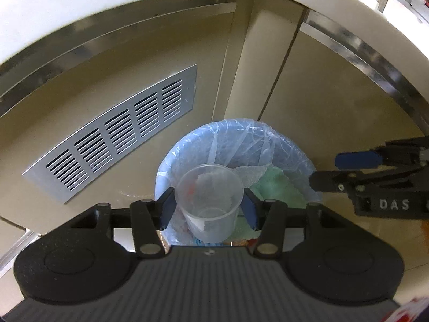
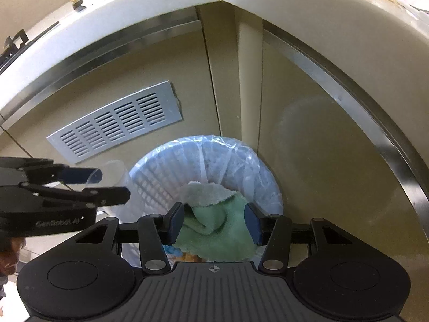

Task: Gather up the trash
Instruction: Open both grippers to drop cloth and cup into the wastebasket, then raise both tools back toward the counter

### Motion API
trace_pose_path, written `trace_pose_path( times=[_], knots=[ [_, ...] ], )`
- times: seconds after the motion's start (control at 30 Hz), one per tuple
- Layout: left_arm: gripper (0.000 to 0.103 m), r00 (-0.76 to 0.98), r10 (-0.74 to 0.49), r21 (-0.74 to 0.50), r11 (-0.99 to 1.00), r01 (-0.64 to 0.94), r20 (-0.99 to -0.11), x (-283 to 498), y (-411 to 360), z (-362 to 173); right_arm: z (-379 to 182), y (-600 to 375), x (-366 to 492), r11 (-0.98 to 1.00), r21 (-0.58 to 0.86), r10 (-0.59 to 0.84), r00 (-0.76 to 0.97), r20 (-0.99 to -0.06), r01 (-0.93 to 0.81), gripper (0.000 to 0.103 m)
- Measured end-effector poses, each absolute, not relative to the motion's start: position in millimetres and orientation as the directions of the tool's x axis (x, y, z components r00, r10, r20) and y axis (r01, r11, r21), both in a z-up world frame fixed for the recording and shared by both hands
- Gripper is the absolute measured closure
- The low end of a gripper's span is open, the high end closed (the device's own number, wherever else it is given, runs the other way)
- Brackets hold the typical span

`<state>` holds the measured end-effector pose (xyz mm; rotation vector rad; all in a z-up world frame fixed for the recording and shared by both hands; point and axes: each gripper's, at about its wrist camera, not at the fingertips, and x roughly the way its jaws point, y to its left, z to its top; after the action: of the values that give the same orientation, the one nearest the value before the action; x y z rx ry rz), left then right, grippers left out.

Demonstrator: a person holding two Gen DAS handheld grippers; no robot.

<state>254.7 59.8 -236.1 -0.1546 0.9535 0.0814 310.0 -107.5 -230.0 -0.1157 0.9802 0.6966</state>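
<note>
The clear plastic cup [image 1: 210, 202] stands upright between the fingers [image 1: 168, 208] of the left gripper [image 1: 209, 209], over the near part of the bin's mouth. In the left wrist view the blue pads sit right at the cup's sides, yet whether they press on it or have just let go cannot be told. In the right wrist view the same cup [image 2: 111, 173] shows only as a faint clear shape behind the left gripper [image 2: 107, 185], which comes in from the left edge.

The green cloth [image 2: 219, 230] lies in the bin, between the fingers [image 2: 175, 221] of the right gripper [image 2: 215, 222]. These stand apart with the pads clear of the cloth, gripping nothing. The right wrist view shows the cloth's folds and a paler, whitish layer on top; the left wrist view shows only part of it [image 1: 278, 187] past the cup, and the right gripper [image 1: 325, 170] entering from the right edge.

The bin [image 2: 166, 166] is a white lattice basket lined with a pale blue plastic bag [image 1: 241, 136], its lattice plain only in the right wrist view. It stands on the floor in the inner corner of beige cabinets, beside a silver vent grille [image 1: 120, 136] in the left cabinet panel. Above runs the white desk edge [image 2: 161, 8], carrying jars and a crumpled white item at the top left.
</note>
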Motion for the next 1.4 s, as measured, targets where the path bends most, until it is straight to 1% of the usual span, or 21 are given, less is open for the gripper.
trace_pose_path(
  times=[0.03, 0.07, 0.1, 0.23, 0.4, 0.53, 0.83, 1.13, 1.4],
  knots=[
    [0.035, 0.58, 0.001, -0.099, 0.985, -0.141, -0.815, 256, 60, -237, -230, -108, 310, 0.782, 0.212, 0.487, 0.362, -0.795, -0.586, 0.053],
    [0.023, 0.582, 0.008, -0.096, 0.984, -0.149, -0.813, 257, 60, -237, -231, -108, 310, 0.784, 0.212, 0.485, 0.362, -0.796, -0.584, 0.053],
    [0.022, 0.585, 0.012, -0.094, 0.984, -0.151, -0.811, 258, 60, -237, -231, -109, 310, 0.784, 0.214, 0.484, 0.36, -0.798, -0.583, 0.053],
    [0.023, 0.583, 0.027, -0.075, 0.986, -0.149, -0.812, 262, 59, -237, -230, -109, 308, 0.782, 0.217, 0.486, 0.355, -0.799, -0.584, 0.053],
    [0.026, 0.576, 0.03, -0.067, 0.987, -0.146, -0.817, 257, 57, -232, -228, -110, 305, 0.776, 0.222, 0.49, 0.343, -0.802, -0.59, 0.051],
    [0.027, 0.573, 0.037, -0.067, 0.985, -0.159, -0.819, 249, 55, -227, -226, -111, 302, 0.771, 0.227, 0.498, 0.34, -0.798, -0.595, 0.05],
    [0.028, 0.588, 0.057, -0.073, 0.978, -0.195, -0.807, 227, 51, -203, -210, -114, 291, 0.75, 0.241, 0.532, 0.345, -0.773, -0.616, 0.048],
    [0.03, 0.632, 0.084, -0.076, 0.972, -0.222, -0.771, 206, 42, -161, -177, -127, 279, 0.721, 0.286, 0.594, 0.351, -0.723, -0.631, 0.047],
    [0.03, 0.687, 0.096, -0.072, 0.975, -0.211, -0.72, 195, 32, -116, -134, -149, 274, 0.699, 0.346, 0.659, 0.375, -0.652, -0.626, 0.047]
  ],
)
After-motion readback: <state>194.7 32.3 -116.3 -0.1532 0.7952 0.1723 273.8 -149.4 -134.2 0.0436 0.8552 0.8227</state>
